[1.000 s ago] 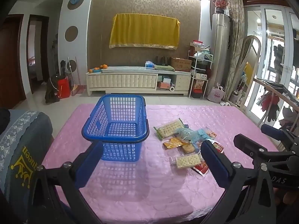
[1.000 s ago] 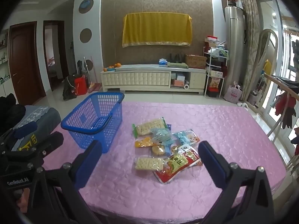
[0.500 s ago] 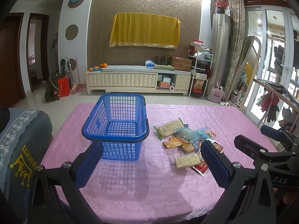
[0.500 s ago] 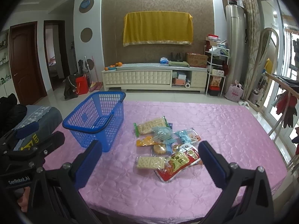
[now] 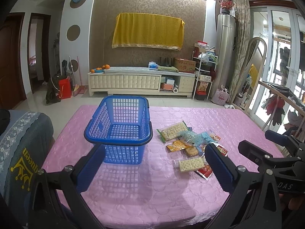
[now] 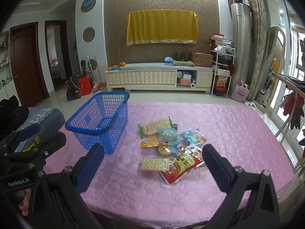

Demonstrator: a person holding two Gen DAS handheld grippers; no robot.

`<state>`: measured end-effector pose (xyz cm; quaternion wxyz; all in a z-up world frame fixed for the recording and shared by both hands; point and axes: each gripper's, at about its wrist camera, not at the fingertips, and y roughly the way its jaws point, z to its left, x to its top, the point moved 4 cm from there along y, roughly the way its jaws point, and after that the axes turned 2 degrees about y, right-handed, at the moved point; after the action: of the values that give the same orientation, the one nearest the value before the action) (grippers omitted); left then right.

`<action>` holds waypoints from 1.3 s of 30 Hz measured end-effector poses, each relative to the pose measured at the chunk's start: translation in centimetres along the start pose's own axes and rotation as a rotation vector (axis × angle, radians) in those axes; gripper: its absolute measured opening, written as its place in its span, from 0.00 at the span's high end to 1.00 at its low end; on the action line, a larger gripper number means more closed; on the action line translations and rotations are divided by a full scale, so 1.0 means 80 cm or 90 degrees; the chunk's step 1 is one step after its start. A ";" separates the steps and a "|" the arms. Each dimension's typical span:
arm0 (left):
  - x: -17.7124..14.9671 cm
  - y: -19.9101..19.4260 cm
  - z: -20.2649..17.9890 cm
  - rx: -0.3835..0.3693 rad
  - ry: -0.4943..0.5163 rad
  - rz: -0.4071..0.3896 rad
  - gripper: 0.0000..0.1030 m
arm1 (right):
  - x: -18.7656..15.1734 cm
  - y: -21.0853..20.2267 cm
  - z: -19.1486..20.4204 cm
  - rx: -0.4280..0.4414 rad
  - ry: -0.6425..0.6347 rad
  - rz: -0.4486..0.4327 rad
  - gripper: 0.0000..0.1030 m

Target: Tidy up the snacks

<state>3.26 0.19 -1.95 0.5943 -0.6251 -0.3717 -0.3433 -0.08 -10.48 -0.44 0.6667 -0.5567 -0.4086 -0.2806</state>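
Fingers of both grippers, left [image 5: 152, 168] and right [image 6: 152, 167], are spreading wide and empty as I am hovering over the pink quilted tabletop's near edge [image 6: 171, 206]; packaged snacks [image 6: 167, 148] are lying mid-table beside the empty blue plastic mesh basket [image 5: 119, 128], awaiting loading.

On the counter [image 5: 190, 200] before me, the basket [image 5: 118, 129] stands left of the snack packets [image 5: 190, 147].
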 end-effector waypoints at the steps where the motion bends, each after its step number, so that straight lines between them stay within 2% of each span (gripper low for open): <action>1: 0.000 0.000 0.000 -0.001 0.000 0.001 0.00 | 0.000 -0.001 0.000 0.000 0.001 0.000 0.00; 39: -0.003 -0.004 0.002 0.004 -0.009 0.005 0.00 | -0.004 -0.002 0.003 0.014 0.001 0.017 0.00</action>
<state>2.87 0.34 -1.98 0.5948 -0.6273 -0.3745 -0.3354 -0.41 -10.29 -0.66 0.6767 -0.5545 -0.4036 -0.2678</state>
